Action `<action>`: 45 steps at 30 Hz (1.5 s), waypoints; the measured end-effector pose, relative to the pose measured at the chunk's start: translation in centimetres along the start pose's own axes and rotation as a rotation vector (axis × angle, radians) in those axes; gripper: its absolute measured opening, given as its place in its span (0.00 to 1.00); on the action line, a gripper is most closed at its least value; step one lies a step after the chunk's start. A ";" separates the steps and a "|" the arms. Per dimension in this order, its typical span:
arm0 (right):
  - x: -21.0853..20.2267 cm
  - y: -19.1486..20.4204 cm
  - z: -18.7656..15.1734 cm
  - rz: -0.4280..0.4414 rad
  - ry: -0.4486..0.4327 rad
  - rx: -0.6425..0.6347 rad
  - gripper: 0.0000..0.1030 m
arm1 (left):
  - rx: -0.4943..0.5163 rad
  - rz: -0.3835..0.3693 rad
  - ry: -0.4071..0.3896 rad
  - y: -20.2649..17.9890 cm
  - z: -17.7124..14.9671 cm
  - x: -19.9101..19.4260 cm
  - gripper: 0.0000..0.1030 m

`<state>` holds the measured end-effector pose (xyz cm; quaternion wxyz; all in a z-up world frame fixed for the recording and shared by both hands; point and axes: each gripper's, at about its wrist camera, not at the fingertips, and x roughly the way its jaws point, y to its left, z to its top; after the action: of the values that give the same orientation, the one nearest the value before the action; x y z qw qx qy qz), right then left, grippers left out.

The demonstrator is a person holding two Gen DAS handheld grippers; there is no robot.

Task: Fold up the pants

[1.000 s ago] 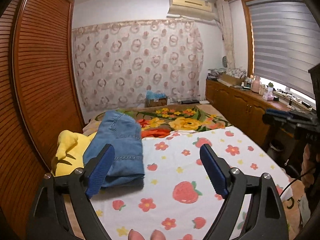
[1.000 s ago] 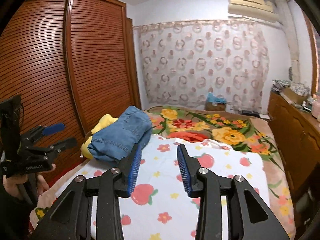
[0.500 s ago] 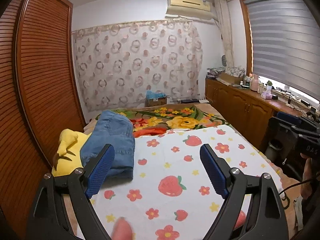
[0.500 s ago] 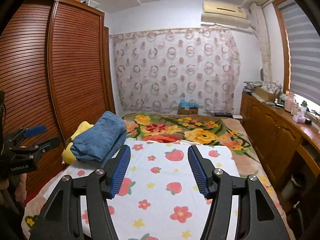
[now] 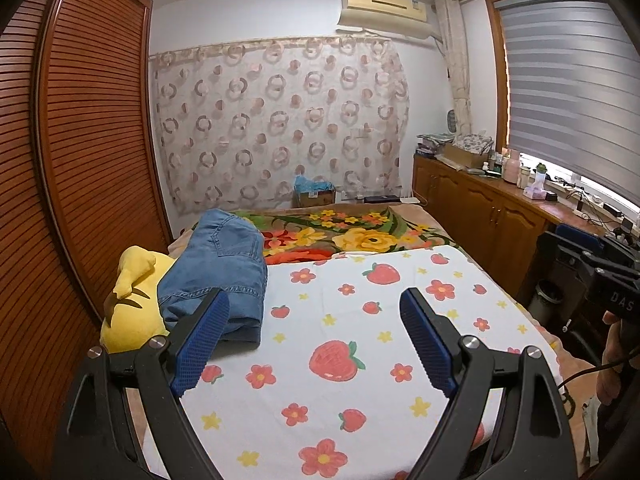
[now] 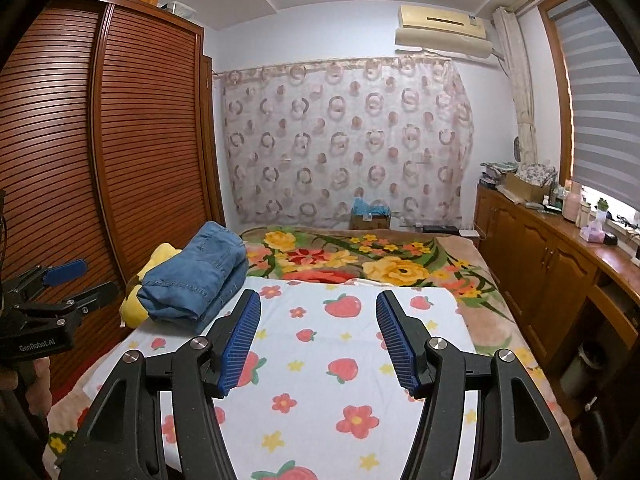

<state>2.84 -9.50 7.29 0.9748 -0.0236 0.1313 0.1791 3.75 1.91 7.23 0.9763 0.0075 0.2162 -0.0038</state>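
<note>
Denim pants, folded, half hide yellow plush far left on bed. Left hand-held gripper agape, empty; right hand-held gripper just widened, empty.

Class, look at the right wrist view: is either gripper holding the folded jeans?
No. The jeans lie folded on the bed against a yellow plush toy, and the right gripper stands open over the sheet.

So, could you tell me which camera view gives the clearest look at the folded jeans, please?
The right wrist view: the folded jeans lie unobstructed there, with the stacked layers visible at their near end, resting partly on the yellow plush toy. In the left wrist view, the left gripper finger covers their near corner.
</note>
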 end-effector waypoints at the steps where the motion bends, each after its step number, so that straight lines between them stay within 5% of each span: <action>1: 0.0 0.0 0.0 0.000 -0.001 -0.002 0.60 | -0.002 0.000 -0.001 -0.1 -0.1 -0.1 0.85; 45: 0.2 -1.4 -0.4 0.008 -0.006 -0.010 0.60 | -0.003 0.001 -0.005 0.5 -0.3 -0.2 0.85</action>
<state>3.46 -10.81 6.82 0.9743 -0.0273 0.1274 0.1837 3.43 2.41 7.05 0.9769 0.0062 0.2137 -0.0032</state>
